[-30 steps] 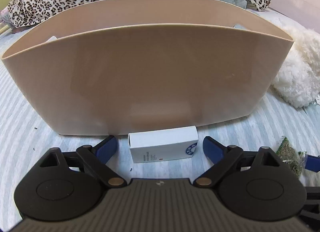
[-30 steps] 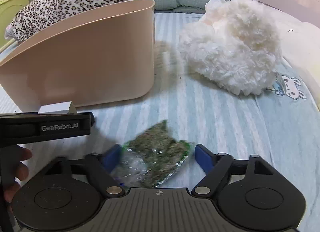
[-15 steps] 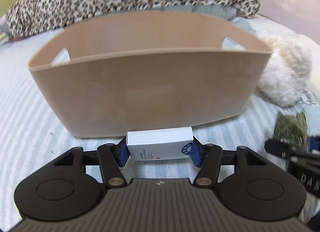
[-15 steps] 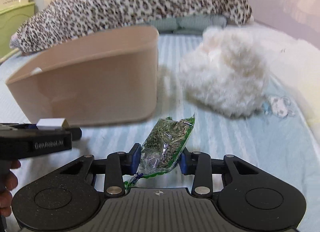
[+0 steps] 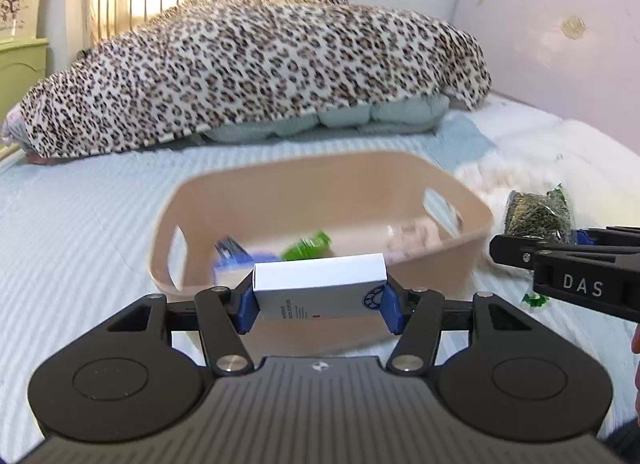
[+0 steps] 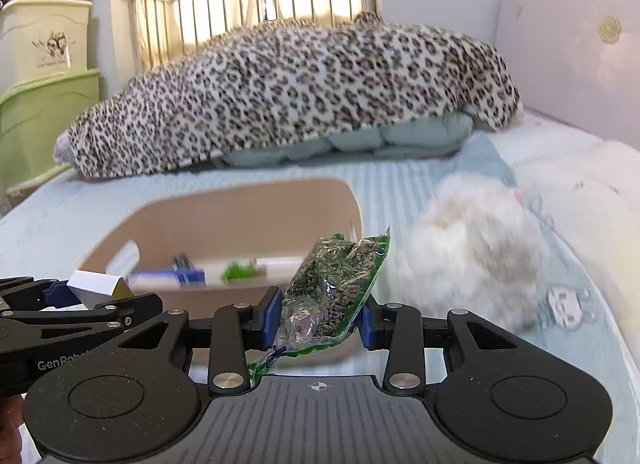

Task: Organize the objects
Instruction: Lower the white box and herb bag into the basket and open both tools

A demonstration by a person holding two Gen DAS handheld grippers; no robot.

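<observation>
Box (image 5: 320, 288) clamped end to end between the fingers (image 5: 246, 304) of the left gripper (image 5: 318, 300), held clear of the bed (image 5: 80, 223) and poised just short of the near wall of the bin (image 5: 472, 223). Bag of dried greens (image 6: 336, 288) pinched upright between the narrowed fingers of the right gripper (image 6: 316, 318), off the bed too, before the bin's right corner. Already lay in the bin: a blue pack (image 5: 232, 252), a green packet (image 5: 308, 242) and something pale at the right end, too blurred to name. Judged well along, then: some things stowed, both last pick-ups made, neither load yet over the rim. Left to do, by that reading: carry box and bag forward above the opening and let each go. Showed, from the left wrist only, the whole length of the bin with a handle slot at each end, and the right gripper side-on with the bag standing up from it. Showed, from the right wrist only, the fluffy white toy (image 6: 468, 260) on the bed just right of the bin, the bag's clear lower end and green edge, and the left gripper from the side with one end of the box. Could not tell from either view whether the toy belonged to the job.
</observation>
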